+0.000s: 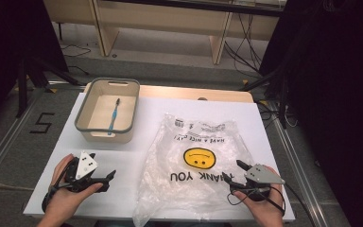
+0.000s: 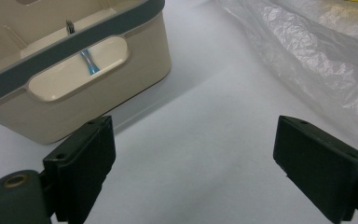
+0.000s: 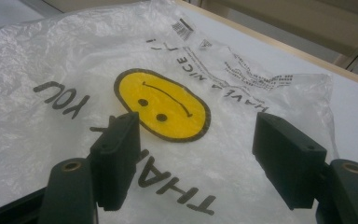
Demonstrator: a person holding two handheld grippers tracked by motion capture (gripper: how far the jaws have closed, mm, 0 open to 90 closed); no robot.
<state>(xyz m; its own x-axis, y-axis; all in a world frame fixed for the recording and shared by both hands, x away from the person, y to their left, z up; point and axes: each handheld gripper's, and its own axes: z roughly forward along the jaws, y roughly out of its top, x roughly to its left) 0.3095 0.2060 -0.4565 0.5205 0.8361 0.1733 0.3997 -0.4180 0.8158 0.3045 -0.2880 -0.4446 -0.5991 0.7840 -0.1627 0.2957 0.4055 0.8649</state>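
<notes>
Stage: start, nothing bagged | left tongs [image 1: 109,176] agape, empty | right tongs [image 1: 233,170] wide, empty, over bag [image 1: 196,165] | toothbrush [image 1: 113,116] beyond left tongs (in bin [image 1: 81,113]) | left: grasp, bag.

Clear plastic bag [image 1: 196,165] on counter: black capitals "THANK YOU", upside down in high view, at bag's 6 o'clock end. Yellow smiley face [image 1: 199,158] above it, also inverted. Smaller line toward 12 o'clock: "HAVE A NICE DAY!". Barcode and fine print [image 3: 256,70] near bag's far edge, too small to read. Floor [image 1: 9,137] at 9 o'clock of counter: black mark "5" [image 1: 42,123].
</notes>
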